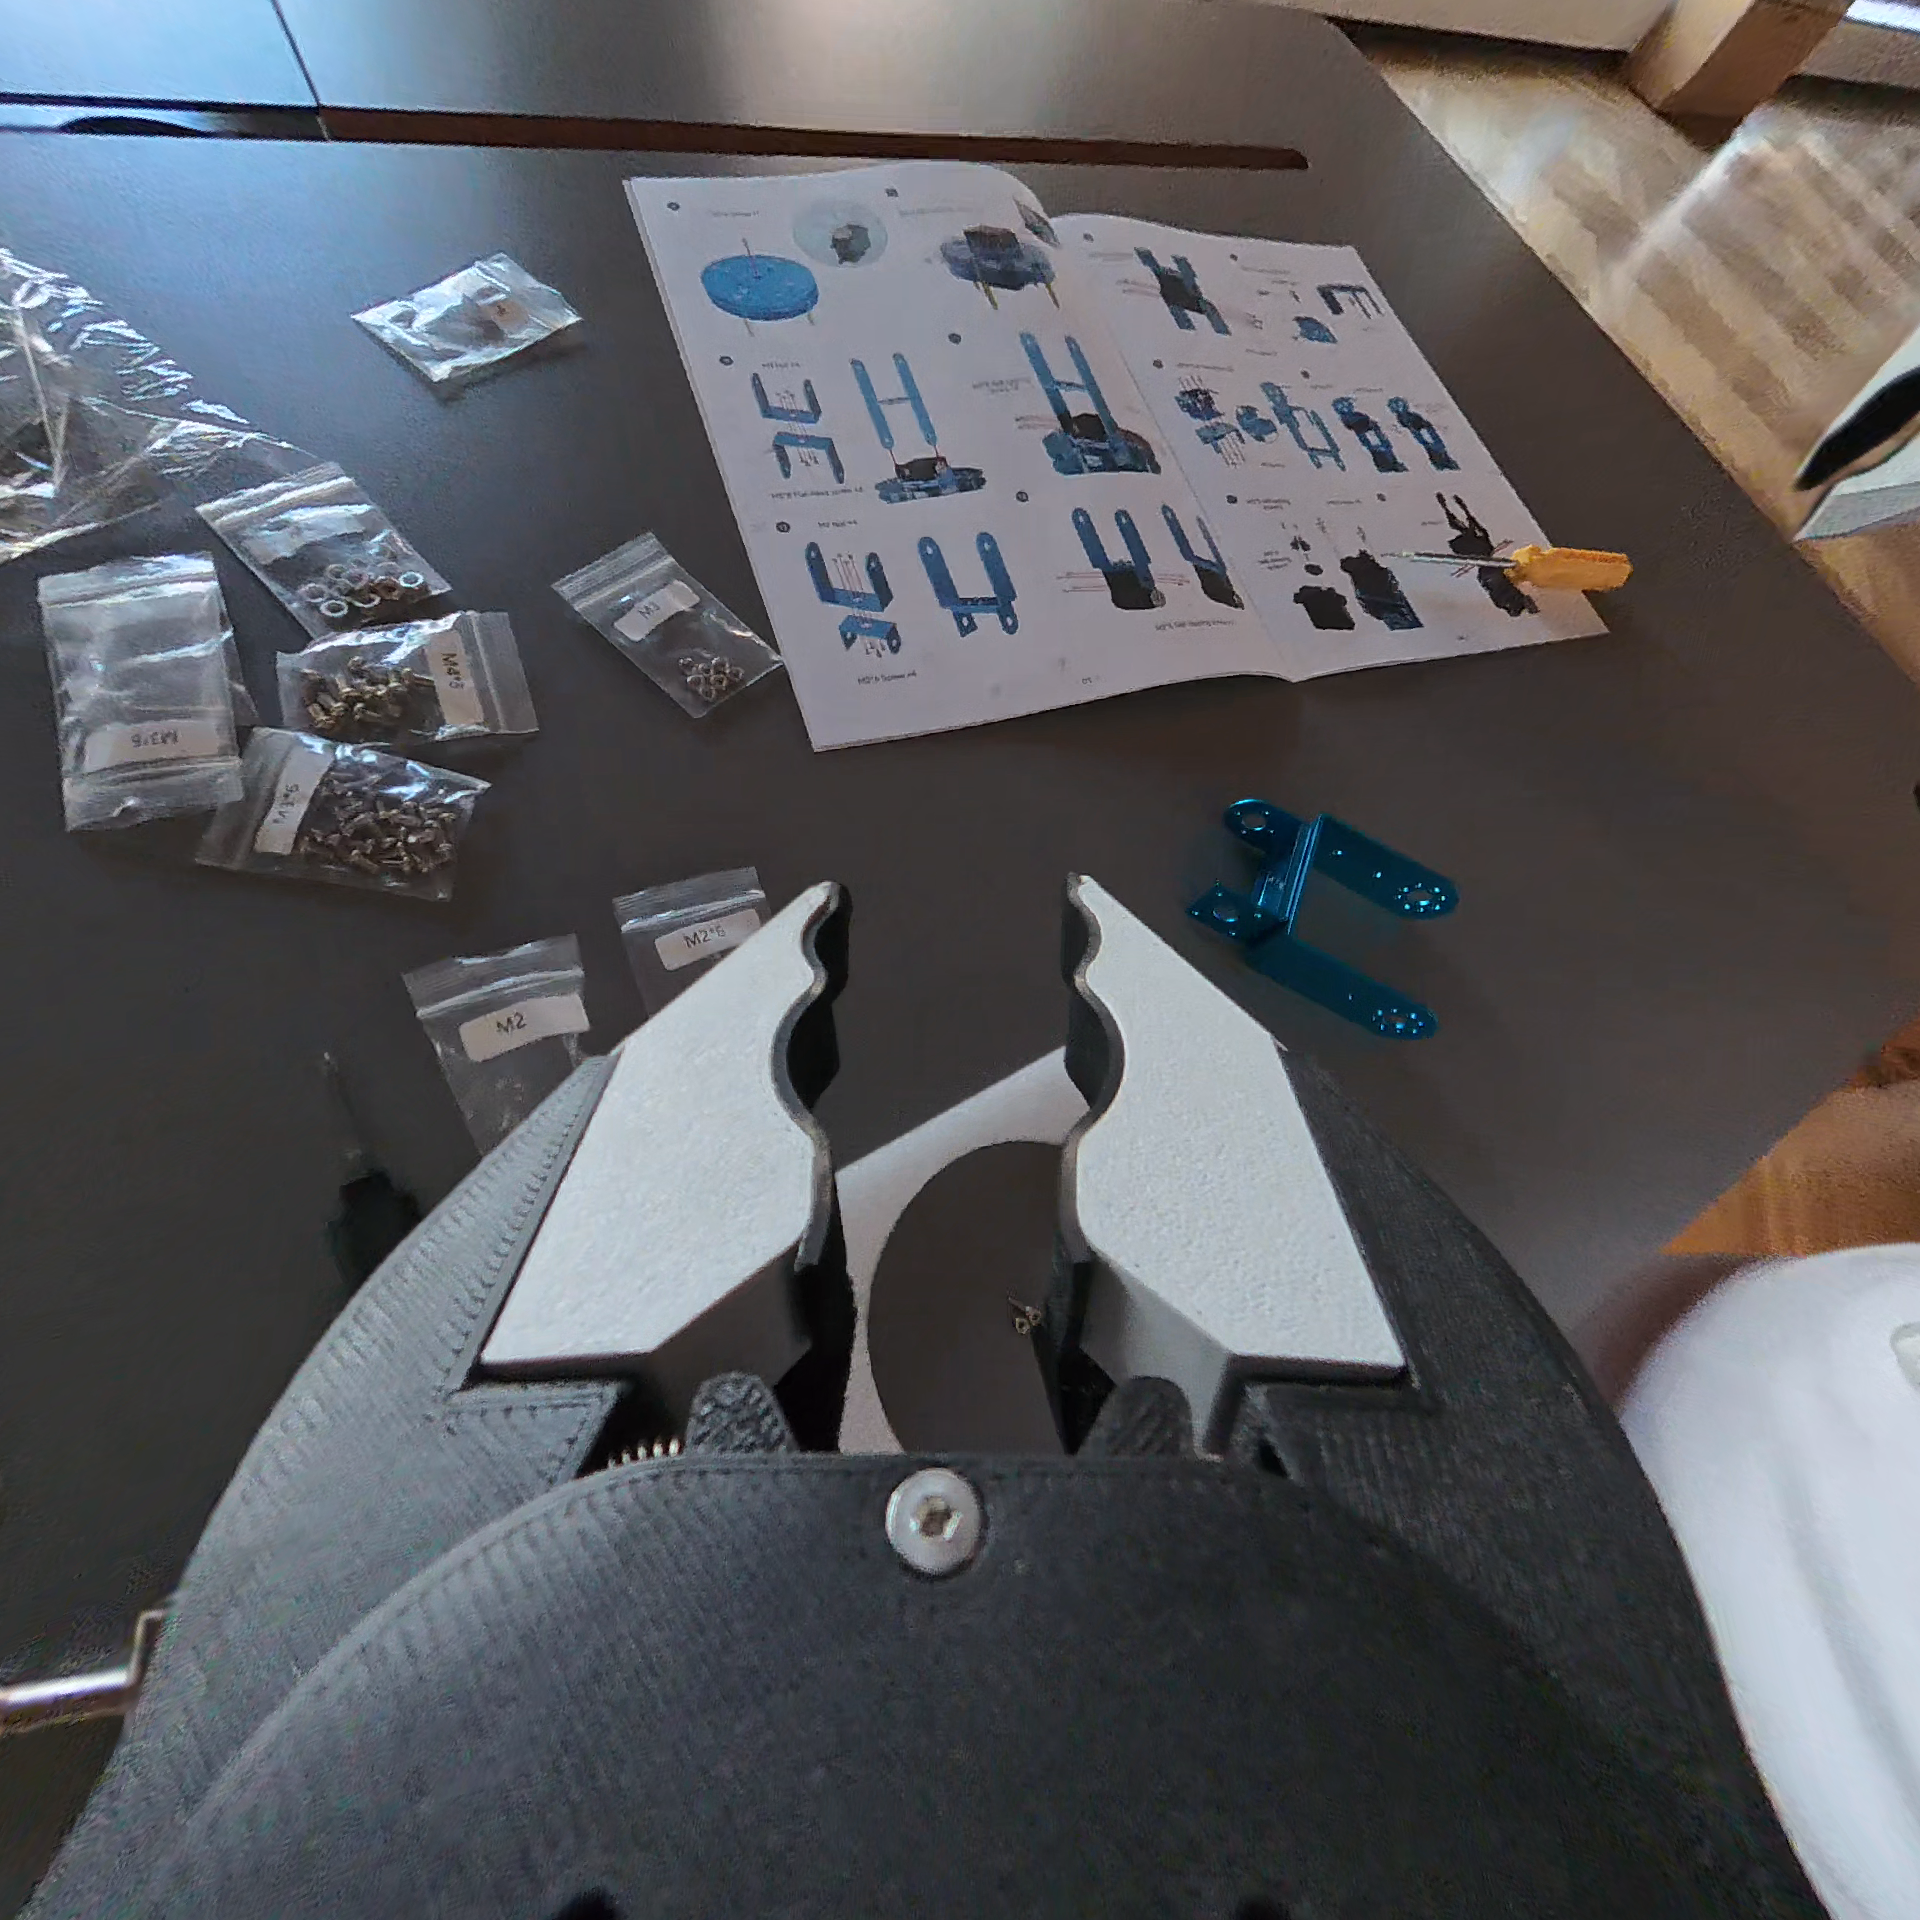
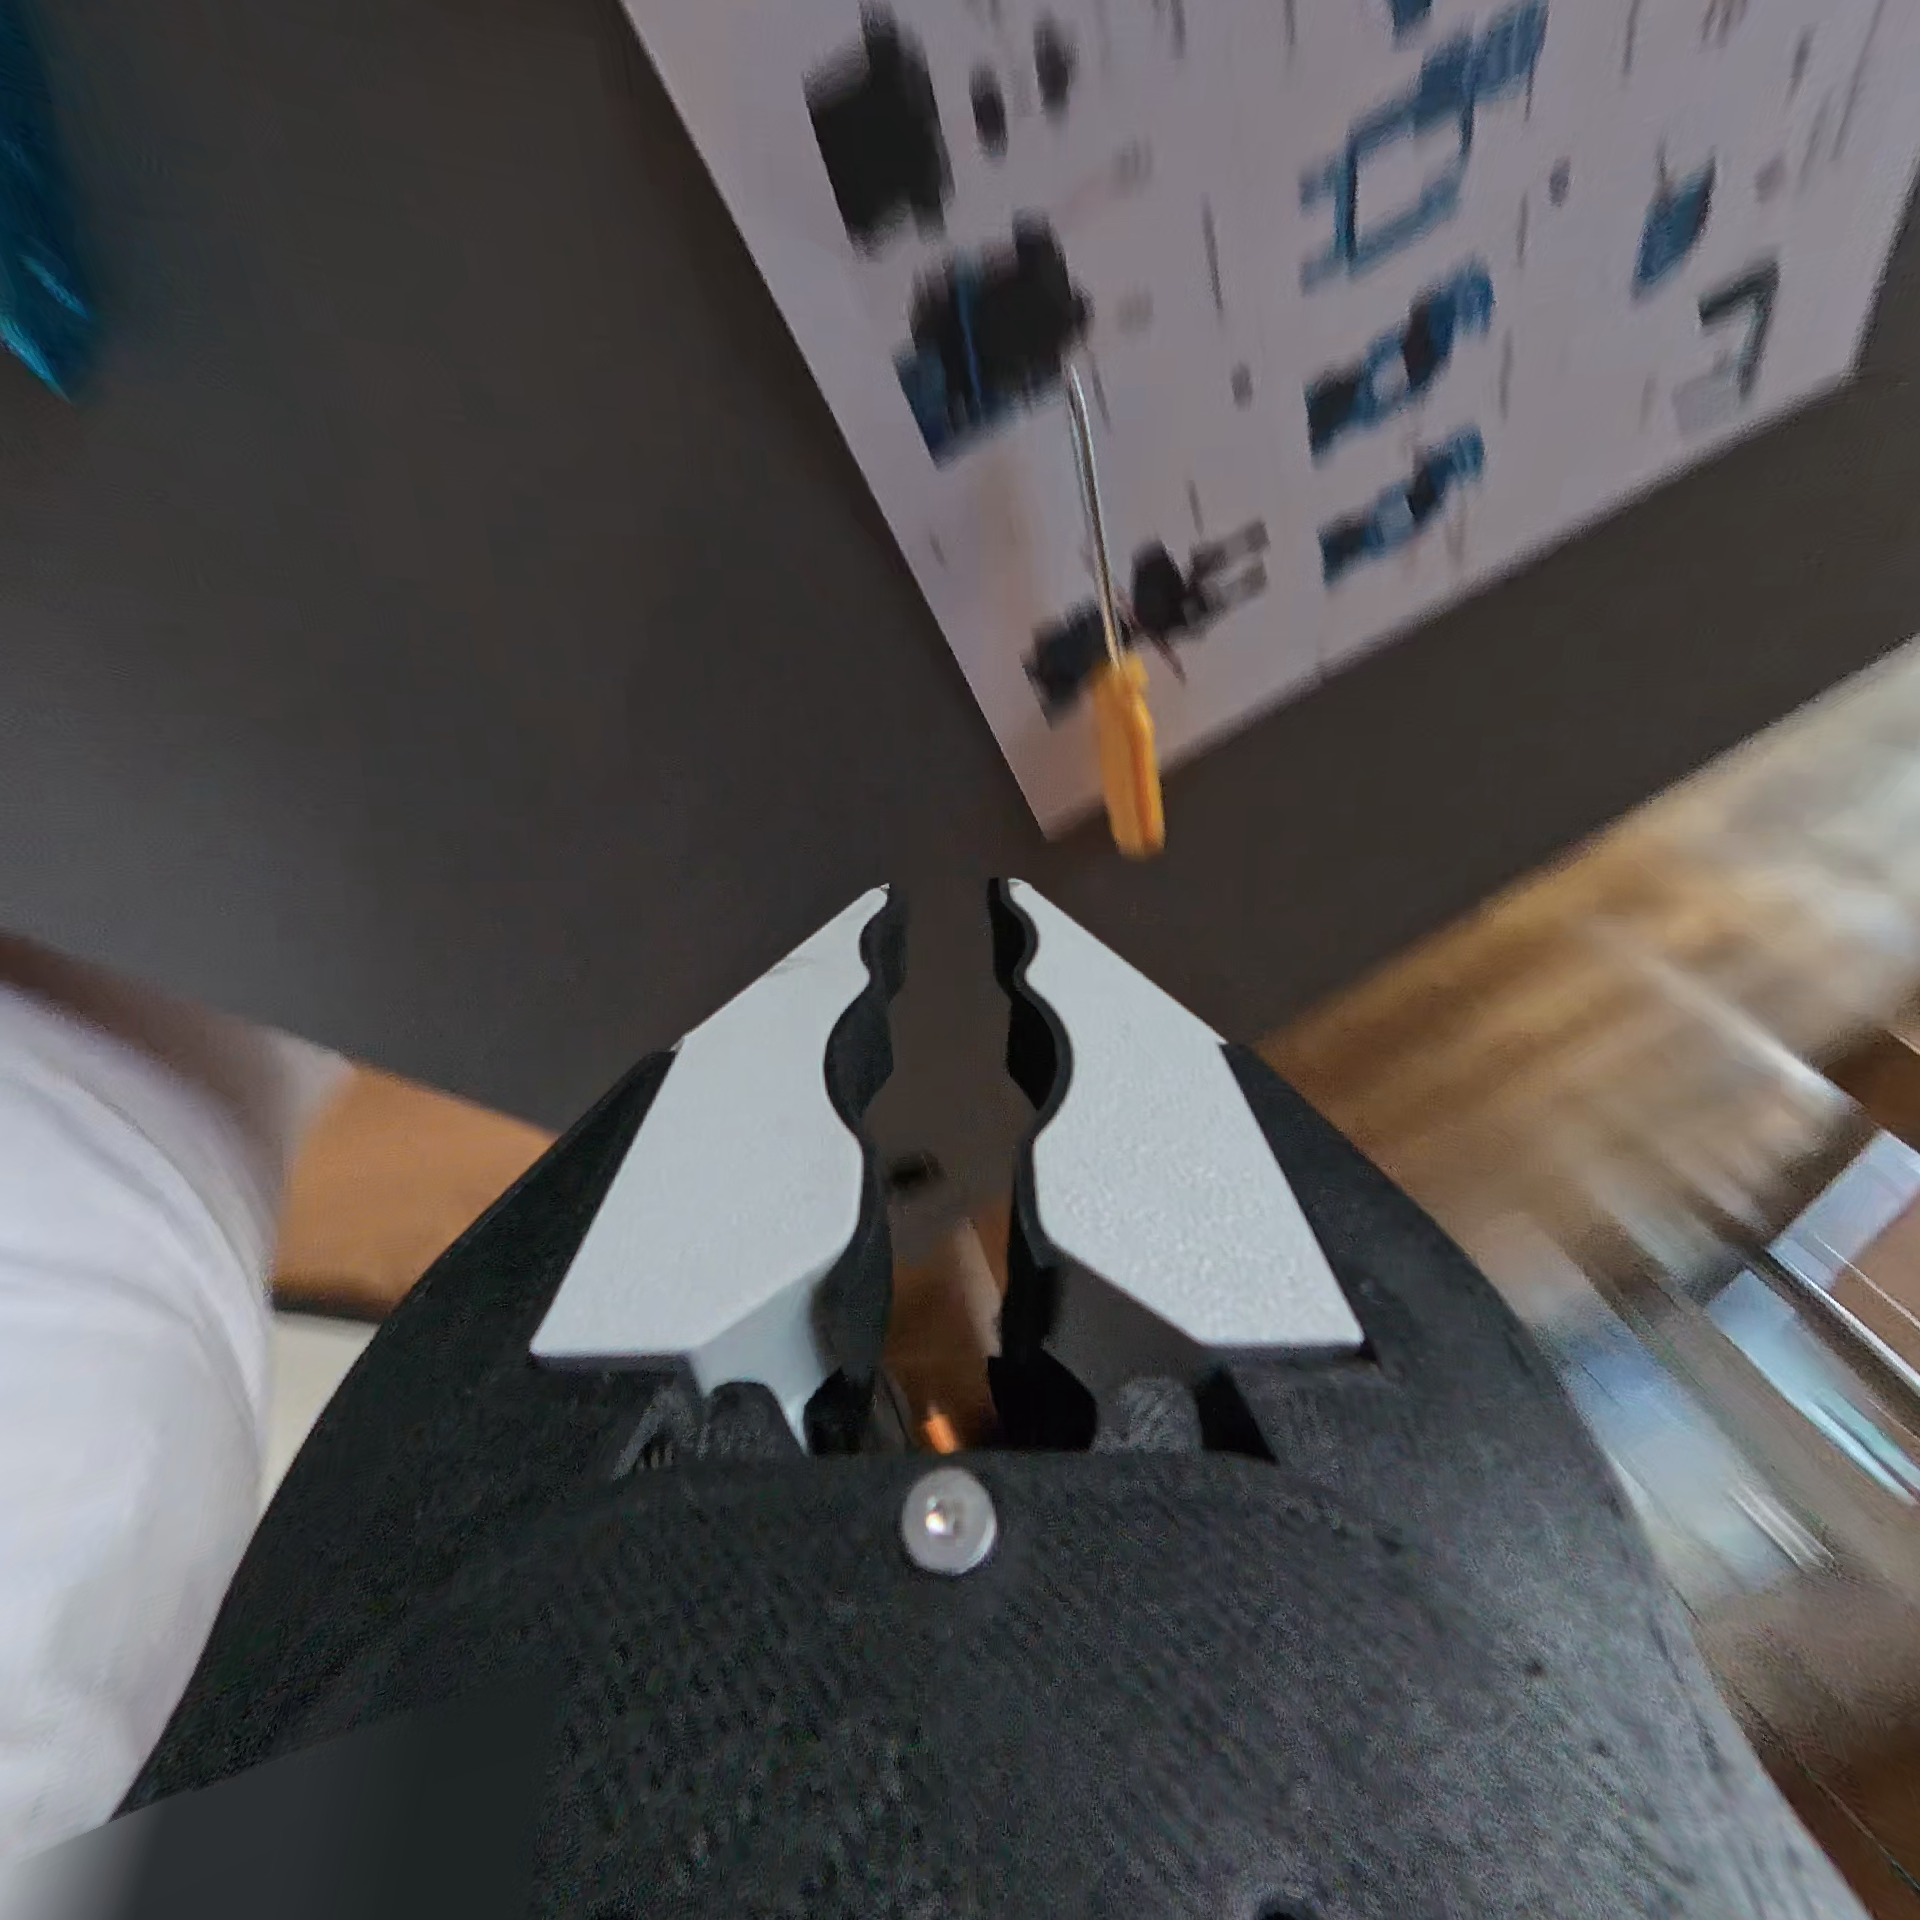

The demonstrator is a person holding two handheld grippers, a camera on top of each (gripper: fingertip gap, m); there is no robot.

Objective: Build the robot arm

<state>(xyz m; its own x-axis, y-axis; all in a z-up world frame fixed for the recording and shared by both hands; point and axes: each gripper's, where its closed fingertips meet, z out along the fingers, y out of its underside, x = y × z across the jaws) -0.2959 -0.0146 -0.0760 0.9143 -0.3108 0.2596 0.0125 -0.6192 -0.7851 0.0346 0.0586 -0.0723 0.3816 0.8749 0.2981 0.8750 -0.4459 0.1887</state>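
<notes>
I work over a dark table [image 1: 1039, 790] that carries everything here. Largest on it is one open instruction booklet [image 1: 1039, 436], lying flat at the far side; one small yellow-handled screwdriver [image 1: 1548, 566] rests across its right page. To the left lie eight small zip bags [image 1: 364, 707] of screws and nuts that I can count, plus a heap of crumpled clear plastic [image 1: 83, 416] at the far left edge. One blue metal bracket [image 1: 1320, 914] sits just right of my left gripper [image 1: 951, 904], whose jaws stand wide apart with nothing between them, hovering above bare table, with two of the bags close beside its left finger. My right gripper [image 2: 940, 894] has its jaws nearly together but with a clear gap, holding nothing, and its tips point toward the screwdriver's handle [image 2: 1132, 764], near but not touching. That view is smeared by motion, so I judge the main risk is misjudging the approach: the narrow gap could knock the thin tool, roll it off the page, or drag the booklet with it.
</notes>
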